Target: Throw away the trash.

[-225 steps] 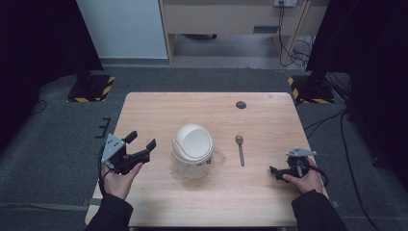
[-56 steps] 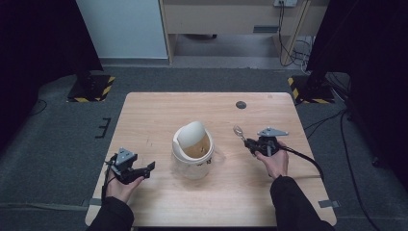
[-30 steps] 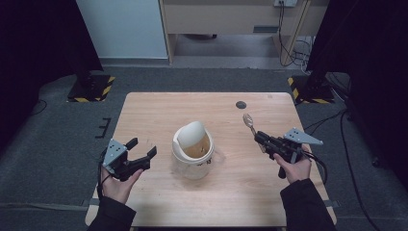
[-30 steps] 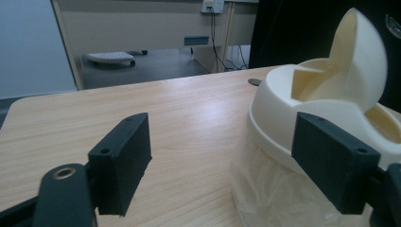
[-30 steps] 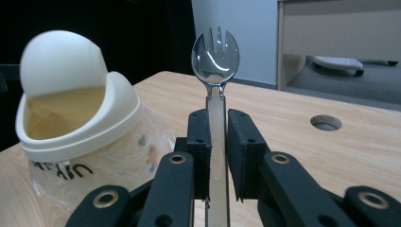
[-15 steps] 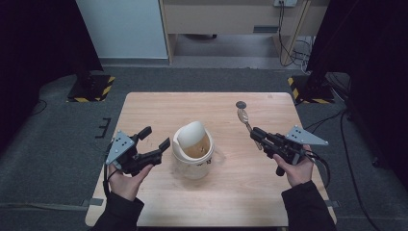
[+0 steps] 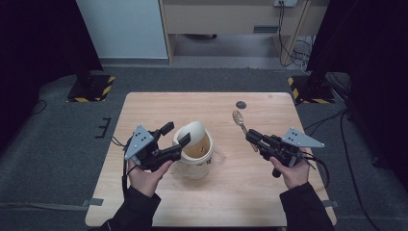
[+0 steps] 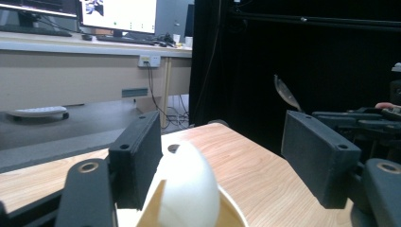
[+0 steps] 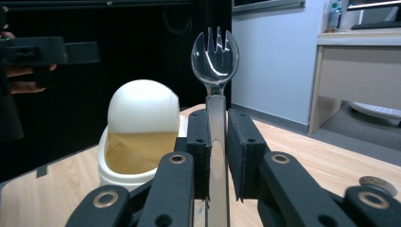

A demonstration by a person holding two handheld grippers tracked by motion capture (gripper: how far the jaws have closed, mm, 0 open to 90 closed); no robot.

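A white round container (image 7: 195, 161) stands mid-table with its domed lid (image 7: 192, 132) tipped up, showing a tan inside. My left gripper (image 7: 177, 134) is open, one jaw on each side of the raised lid (image 8: 187, 184); whether the jaws touch it I cannot tell. My right gripper (image 7: 251, 135) is to the right of the container, shut on the handle of a clear plastic spork (image 7: 237, 117). The spork (image 9: 215, 52) points up and away from the jaws, with the container (image 9: 142, 142) beyond it on the left.
A small dark disc (image 7: 241, 104) lies near the far edge of the wooden table (image 7: 231, 202). A desk and a white panel stand beyond the table, with dark curtains to both sides. Bare wood lies in front of the container.
The lid, shut at first, now stands open. My right gripper took the spork off the table and holds it raised. My left gripper moved right until its jaws flank the lid.
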